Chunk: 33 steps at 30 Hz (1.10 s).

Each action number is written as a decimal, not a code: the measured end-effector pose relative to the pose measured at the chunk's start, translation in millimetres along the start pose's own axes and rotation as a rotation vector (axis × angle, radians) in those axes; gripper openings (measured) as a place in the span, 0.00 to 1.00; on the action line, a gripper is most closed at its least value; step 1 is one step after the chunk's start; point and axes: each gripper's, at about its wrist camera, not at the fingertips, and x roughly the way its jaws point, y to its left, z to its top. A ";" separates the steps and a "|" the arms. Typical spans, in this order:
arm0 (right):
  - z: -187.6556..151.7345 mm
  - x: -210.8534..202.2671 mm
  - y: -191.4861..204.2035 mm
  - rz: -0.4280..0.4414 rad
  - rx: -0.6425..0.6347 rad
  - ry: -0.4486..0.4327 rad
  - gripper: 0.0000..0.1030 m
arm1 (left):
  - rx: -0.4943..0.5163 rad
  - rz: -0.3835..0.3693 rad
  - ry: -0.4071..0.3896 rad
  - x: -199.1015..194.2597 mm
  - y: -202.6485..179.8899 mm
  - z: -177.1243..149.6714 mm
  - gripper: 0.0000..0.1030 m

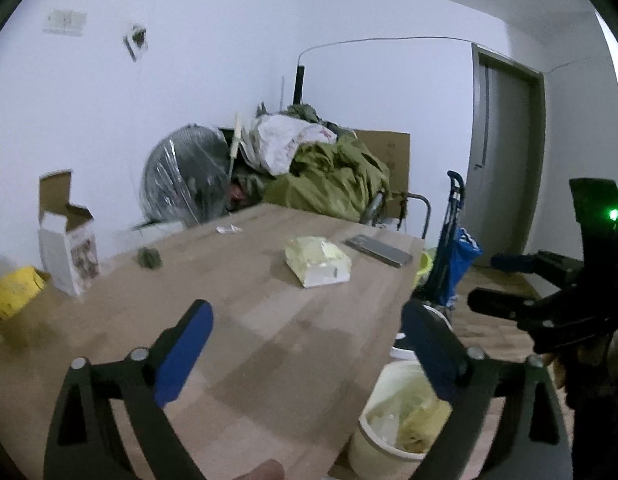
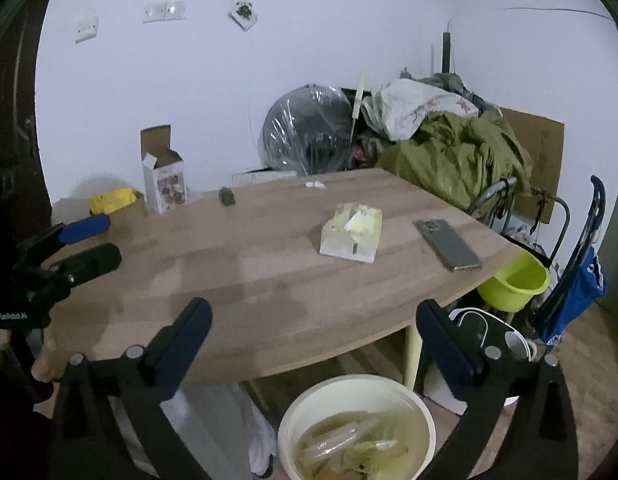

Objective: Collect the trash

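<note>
Both grippers hang with their blue-padded fingers spread wide and nothing between them: the left gripper (image 1: 307, 324) over the wooden table (image 1: 269, 340), the right gripper (image 2: 313, 320) above the table's near edge. Directly below the right one, at six o'clock, stands a cream trash bin (image 2: 357, 428) on the floor, holding yellowish wrappers. On the tabletop, a crumpled white scrap (image 2: 315, 185) lies at twelve o'clock by the far edge, a small dark lump (image 2: 226, 196) at eleven, a tissue pack (image 2: 352, 237) mid-table, and a phone (image 2: 447, 244) toward two o'clock.
</note>
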 end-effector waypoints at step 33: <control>-19.5 6.1 -17.1 -0.015 0.052 0.042 0.99 | -0.010 -0.073 0.019 18.4 -3.7 -7.5 0.98</control>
